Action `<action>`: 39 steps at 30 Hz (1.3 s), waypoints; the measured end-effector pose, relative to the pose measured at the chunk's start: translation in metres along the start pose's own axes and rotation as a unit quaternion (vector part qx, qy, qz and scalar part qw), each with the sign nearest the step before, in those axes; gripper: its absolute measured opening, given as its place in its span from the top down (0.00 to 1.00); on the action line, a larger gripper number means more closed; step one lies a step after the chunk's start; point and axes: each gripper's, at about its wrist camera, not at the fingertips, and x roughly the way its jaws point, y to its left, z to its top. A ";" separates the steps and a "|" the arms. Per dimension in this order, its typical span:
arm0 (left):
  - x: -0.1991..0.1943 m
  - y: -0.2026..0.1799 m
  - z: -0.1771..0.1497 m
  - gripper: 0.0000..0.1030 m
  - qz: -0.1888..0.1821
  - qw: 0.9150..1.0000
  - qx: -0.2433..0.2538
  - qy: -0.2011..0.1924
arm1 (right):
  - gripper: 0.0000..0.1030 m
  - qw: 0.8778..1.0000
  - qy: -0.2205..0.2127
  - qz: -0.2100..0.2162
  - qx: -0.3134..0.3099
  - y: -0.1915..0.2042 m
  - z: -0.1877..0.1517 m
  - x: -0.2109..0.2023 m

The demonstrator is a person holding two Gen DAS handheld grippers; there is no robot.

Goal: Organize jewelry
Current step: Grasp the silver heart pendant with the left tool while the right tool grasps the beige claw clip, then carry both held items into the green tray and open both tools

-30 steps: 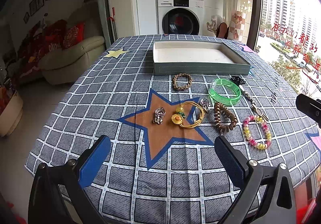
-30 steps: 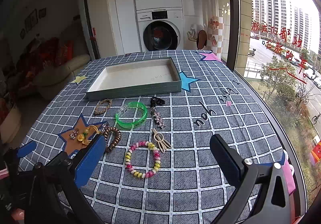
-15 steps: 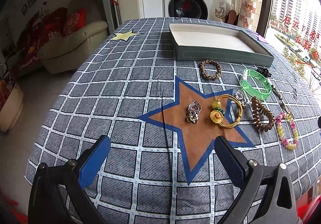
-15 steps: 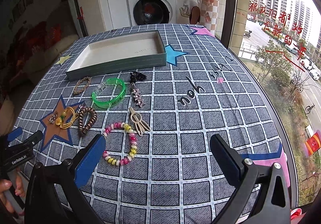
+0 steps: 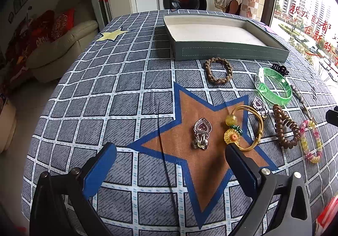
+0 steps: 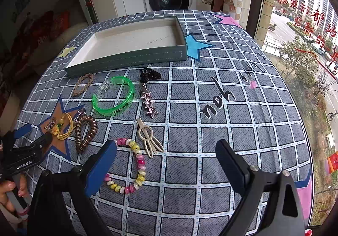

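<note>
While both grippers are hanging over the checked tablecloth [image 6: 211,130], the left gripper [image 5: 169,157] is gaping wide, empty, with a heart brooch [image 5: 201,134] just at its twelve o'clock. The right gripper [image 6: 165,155], also holding nothing, has just been narrowing slightly; a pink-and-yellow bead bracelet [image 6: 128,166] is lying at its nine o'clock, the empty green tray [image 6: 131,54] at eleven.

Black left claw [image 5: 169,160] with blue pads [image 5: 99,169], silver screws, "GenRobot.AI" marking.

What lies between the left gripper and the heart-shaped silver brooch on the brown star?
Nothing visible. The open left gripper hovers just short of the heart-shaped silver brooch, with only bare tablecloth between; the gold wire bangle lies beside.
</note>
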 end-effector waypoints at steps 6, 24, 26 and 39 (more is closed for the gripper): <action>0.011 -0.003 0.012 0.04 -0.014 1.000 0.000 0.007 | 0.28 0.999 0.021 0.023 -0.012 0.008 0.009 0.021; 0.005 -0.030 0.021 0.71 -0.085 0.995 0.044 0.007 | 0.79 0.998 0.045 0.002 -0.052 0.022 0.010 0.039; -0.001 -0.028 0.020 0.71 -0.092 0.995 0.038 0.003 | 0.79 0.998 0.041 0.015 -0.040 0.016 0.011 0.035; -0.059 -0.015 0.085 0.71 -0.113 0.992 0.021 -0.051 | 0.79 0.995 -0.008 0.098 0.010 -0.004 0.057 -0.019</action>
